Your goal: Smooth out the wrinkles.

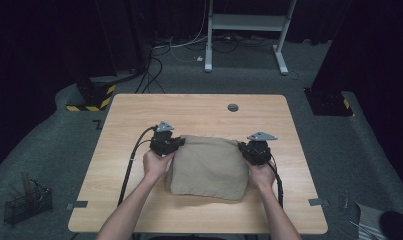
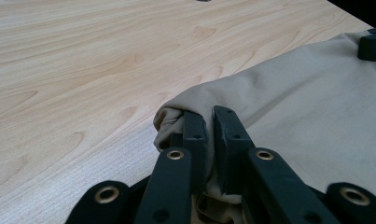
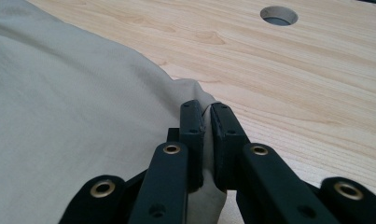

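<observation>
Both far corners of the tan cloth pinched, left gripper and right gripper clamped on them; likely mid-fold, next needing an even lift off the counter.

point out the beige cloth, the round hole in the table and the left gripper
beige cloth point(image 1: 207, 167), high view, middle of its folded top face
round hole point(image 3: 279, 15), right gripper view, inside the opening in the wooden tabletop
left gripper point(image 2: 212, 122), left gripper view, between its fingertips, shut on the cloth's corner
</observation>
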### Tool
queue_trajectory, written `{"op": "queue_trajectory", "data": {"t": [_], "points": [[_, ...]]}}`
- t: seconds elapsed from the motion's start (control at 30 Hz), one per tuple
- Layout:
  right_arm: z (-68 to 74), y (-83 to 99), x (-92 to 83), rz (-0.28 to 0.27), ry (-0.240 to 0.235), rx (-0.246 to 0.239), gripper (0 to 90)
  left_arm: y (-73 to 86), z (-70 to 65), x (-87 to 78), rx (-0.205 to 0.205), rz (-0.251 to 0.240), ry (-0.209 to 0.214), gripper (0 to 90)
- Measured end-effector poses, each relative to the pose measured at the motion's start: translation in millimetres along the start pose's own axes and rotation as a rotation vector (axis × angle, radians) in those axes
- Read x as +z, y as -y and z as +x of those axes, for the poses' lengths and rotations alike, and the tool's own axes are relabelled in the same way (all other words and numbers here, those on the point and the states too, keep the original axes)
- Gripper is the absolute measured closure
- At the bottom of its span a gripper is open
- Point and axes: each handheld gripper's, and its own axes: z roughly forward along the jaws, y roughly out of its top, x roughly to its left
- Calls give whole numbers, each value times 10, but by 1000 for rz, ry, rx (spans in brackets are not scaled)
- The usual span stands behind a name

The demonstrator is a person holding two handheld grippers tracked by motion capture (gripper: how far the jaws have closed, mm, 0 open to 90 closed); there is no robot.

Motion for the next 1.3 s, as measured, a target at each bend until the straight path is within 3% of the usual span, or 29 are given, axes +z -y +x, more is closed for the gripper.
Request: {"op": "queue_trajectory", "data": {"t": [1.3], "points": [[-66,164,220,64,10,49,839,124,44,176,-22,54,-19,829]]}}
